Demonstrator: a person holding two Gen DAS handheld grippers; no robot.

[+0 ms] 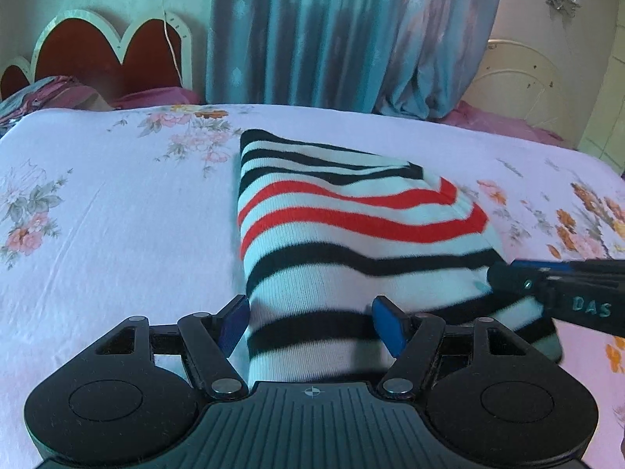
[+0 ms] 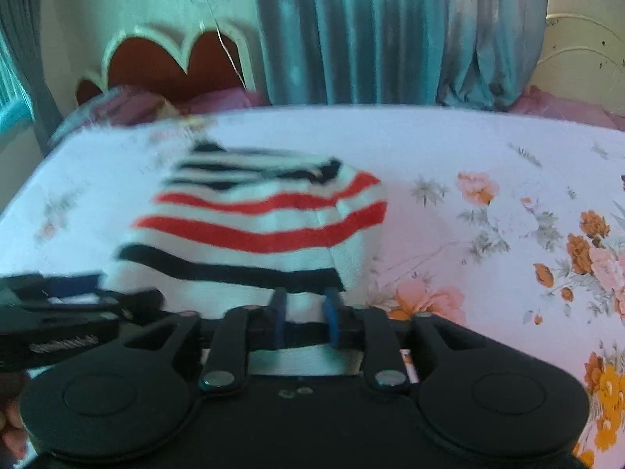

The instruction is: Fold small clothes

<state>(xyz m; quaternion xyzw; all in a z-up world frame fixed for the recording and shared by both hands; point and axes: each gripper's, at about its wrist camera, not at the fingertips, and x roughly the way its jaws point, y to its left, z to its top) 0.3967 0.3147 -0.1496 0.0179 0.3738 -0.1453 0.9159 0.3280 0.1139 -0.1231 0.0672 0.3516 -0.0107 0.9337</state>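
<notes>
A small knit garment with white, black and red stripes (image 1: 343, 226) lies folded on the floral bedsheet (image 1: 117, 203). My left gripper (image 1: 310, 326) is open, its blue pads either side of the garment's near edge. My right gripper (image 2: 304, 314) has its jaws partly closed with a fold of the near hem of the garment (image 2: 250, 222) between the pads. The right gripper also shows in the left wrist view (image 1: 554, 289), coming in flat from the right over the garment's right edge. The left gripper shows at the left of the right wrist view (image 2: 70, 305).
The bed's white sheet with pink and orange flowers spreads to both sides. A red scalloped headboard (image 1: 109, 54) and crumpled bedding (image 1: 47, 93) are at the far left. Teal curtains (image 1: 332, 31) hang behind the bed. A cream metal bed frame (image 1: 519, 78) is at the far right.
</notes>
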